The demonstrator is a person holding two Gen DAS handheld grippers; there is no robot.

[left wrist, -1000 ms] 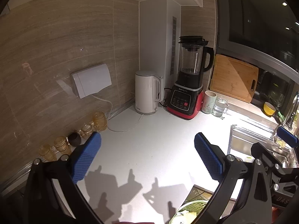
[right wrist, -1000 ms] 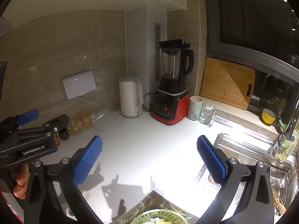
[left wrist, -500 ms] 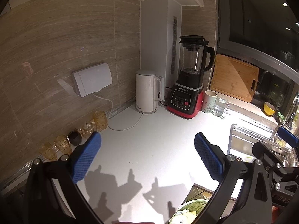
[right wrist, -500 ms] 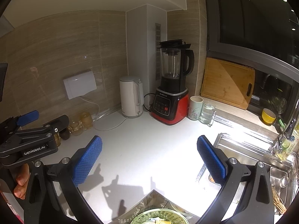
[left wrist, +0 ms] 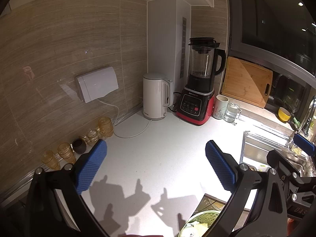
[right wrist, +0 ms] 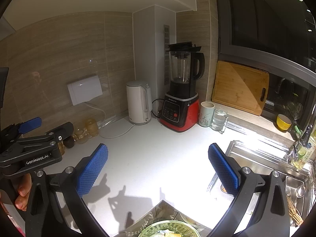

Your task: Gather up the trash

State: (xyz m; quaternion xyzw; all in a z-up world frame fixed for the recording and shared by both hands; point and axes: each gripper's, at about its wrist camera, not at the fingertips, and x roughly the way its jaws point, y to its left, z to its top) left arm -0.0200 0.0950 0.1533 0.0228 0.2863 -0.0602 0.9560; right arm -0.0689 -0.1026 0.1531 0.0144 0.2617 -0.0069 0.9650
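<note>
My left gripper (left wrist: pixel 156 160) is open and empty, held above the white countertop (left wrist: pixel 158 148). My right gripper (right wrist: pixel 158 164) is open and empty too, above the same countertop (right wrist: pixel 158 154). A green strainer basket (right wrist: pixel 169 230) with pale scraps in it sits at the bottom edge, below both grippers; it also shows in the left wrist view (left wrist: pixel 199 224). The left gripper's body (right wrist: pixel 31 148) shows at the left of the right wrist view. The right gripper's body (left wrist: pixel 286 167) shows at the right of the left wrist view.
A white kettle (left wrist: pixel 156 96), a red and black blender (left wrist: pixel 199 90), a mug (left wrist: pixel 220 106) and a glass (left wrist: pixel 232 111) stand at the back. Amber glasses (left wrist: pixel 104 126) line the left wall. A cutting board (left wrist: pixel 246 81) leans behind. A steel sink (right wrist: pixel 262 164) lies to the right.
Both grippers have barely moved; the views shift only slightly. Both stay open.
</note>
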